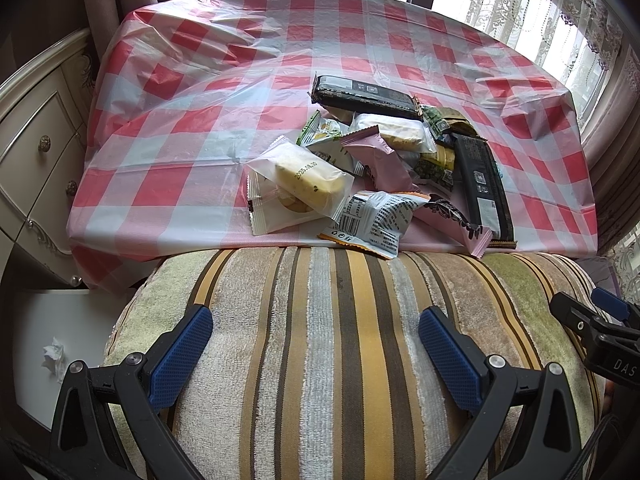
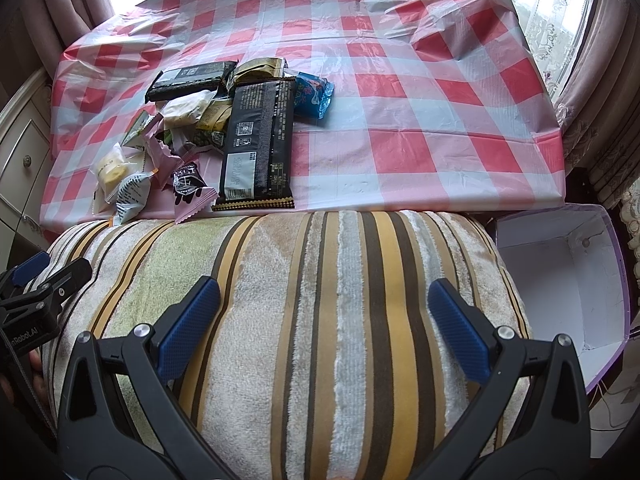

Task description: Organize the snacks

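A pile of wrapped snacks lies on the red-and-white checked tablecloth point(image 1: 192, 128) near its front edge. It holds a clear-wrapped yellow cake point(image 1: 304, 182), a pink packet point(image 1: 376, 156), a white barcode packet point(image 1: 374, 220) and two long black bars point(image 1: 366, 96) point(image 2: 258, 140). A blue packet point(image 2: 314, 94) shows in the right wrist view. My left gripper point(image 1: 316, 356) is open and empty over a striped cushion point(image 1: 340, 340), short of the pile. My right gripper point(image 2: 324, 328) is open and empty over the same cushion point(image 2: 280, 280).
An open white box with a purple rim point(image 2: 568, 280) stands to the right of the cushion. A cream drawer cabinet point(image 1: 36, 152) stands left of the table. A white box with crumpled tissue point(image 1: 54, 356) sits low left. Curtains and windows are behind.
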Demonstrator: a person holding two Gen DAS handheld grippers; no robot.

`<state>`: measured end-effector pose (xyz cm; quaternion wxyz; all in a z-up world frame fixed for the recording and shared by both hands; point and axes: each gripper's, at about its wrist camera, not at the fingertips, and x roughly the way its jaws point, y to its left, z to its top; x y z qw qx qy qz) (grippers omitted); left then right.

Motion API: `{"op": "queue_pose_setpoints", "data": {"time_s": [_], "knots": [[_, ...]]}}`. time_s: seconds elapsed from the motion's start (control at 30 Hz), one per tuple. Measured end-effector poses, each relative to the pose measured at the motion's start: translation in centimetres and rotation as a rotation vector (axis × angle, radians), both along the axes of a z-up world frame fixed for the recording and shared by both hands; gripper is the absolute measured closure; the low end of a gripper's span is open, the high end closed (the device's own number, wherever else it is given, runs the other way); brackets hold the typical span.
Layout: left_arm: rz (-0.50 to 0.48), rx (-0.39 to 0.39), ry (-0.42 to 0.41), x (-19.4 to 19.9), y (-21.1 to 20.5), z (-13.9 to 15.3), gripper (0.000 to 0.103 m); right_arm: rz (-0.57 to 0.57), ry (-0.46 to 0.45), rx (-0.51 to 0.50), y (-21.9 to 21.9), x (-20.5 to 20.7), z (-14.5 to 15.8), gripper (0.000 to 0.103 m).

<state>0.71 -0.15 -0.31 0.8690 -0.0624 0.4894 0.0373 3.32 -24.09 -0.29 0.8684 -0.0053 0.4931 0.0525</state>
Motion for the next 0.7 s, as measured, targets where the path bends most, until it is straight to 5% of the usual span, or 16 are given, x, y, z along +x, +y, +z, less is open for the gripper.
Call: {"op": "queue_pose_setpoints", "data": {"time_s": [0.4, 0.7], "knots": [[0.051, -0.1, -0.019, 1.0, 2.1, 0.2, 0.0, 0.05, 0.058, 0.021, -0.1, 2.9, -0.2, 0.0], [0.152, -0.221, -0.046, 4.0, 4.1, 0.2, 0.021, 0.092, 0.009, 0.024, 1.4, 5.7, 0.1, 0.0]]}}
